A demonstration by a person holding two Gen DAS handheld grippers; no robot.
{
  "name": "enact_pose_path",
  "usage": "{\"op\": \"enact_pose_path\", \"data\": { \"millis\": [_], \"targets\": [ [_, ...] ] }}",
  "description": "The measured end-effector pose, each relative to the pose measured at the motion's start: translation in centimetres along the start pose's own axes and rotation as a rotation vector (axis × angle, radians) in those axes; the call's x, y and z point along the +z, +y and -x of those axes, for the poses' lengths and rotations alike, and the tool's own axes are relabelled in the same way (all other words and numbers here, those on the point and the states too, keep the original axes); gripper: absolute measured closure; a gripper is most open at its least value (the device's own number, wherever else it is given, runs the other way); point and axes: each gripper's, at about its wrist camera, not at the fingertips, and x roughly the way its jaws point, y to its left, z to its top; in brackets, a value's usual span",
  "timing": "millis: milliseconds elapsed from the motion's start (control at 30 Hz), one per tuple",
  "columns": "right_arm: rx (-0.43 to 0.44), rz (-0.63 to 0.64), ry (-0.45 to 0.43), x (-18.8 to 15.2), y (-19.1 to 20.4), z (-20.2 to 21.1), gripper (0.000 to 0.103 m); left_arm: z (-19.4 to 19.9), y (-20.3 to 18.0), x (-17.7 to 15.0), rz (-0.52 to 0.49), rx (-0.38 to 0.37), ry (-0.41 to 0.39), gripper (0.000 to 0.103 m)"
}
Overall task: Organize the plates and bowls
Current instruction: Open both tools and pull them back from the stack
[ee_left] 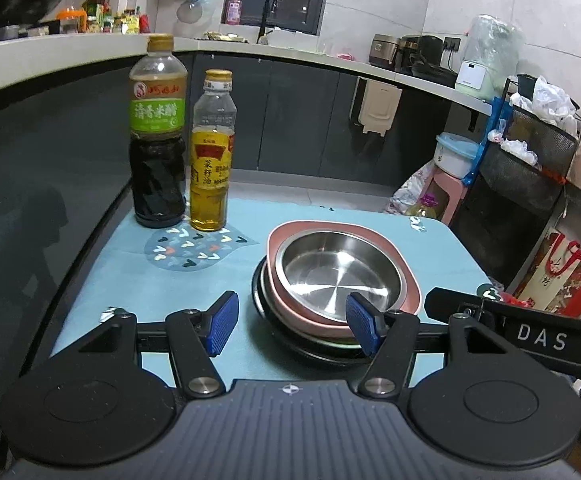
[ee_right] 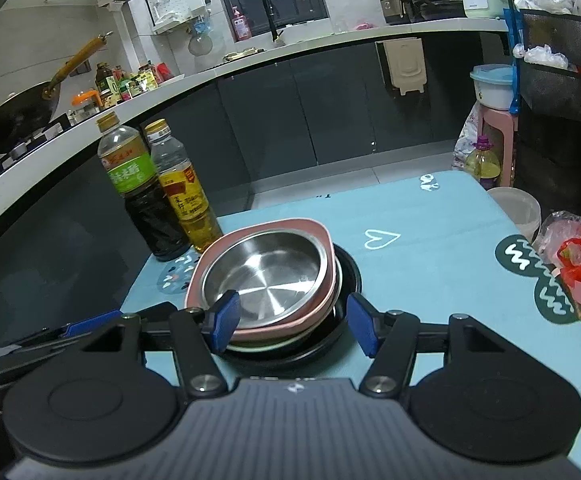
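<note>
We've got the steel bowl nested in the pink bowl on the black plate, probably another dish between, right of the bottles. Left tool and right tool both gape empty.

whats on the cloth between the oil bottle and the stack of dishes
A round patterned mat lies flat there, right in front of the oil bottle; bare blue cloth separates it from the stack of dishes. The left wrist view shows it best.

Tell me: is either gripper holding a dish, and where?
Nothing is held: left gripper and right gripper are both open, short of the stacked dishes.
</note>
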Motion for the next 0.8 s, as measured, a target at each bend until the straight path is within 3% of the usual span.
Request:
{"op": "enact_pose_path", "data": {
  "millis": [400,800],
  "targets": [
    [-0.003,0.003,-0.039,-1.2,1.2,3.2,0.045,4.1,-0.9,-1.1,-0.044,0.052,-0.042,0.046],
    [-0.092,0.044,-0.130,-3.4,2.2,6.9,0.045,8.1,-2.3,-2.9,-0.103,0.141,-0.024,0.046]
  ]
}}
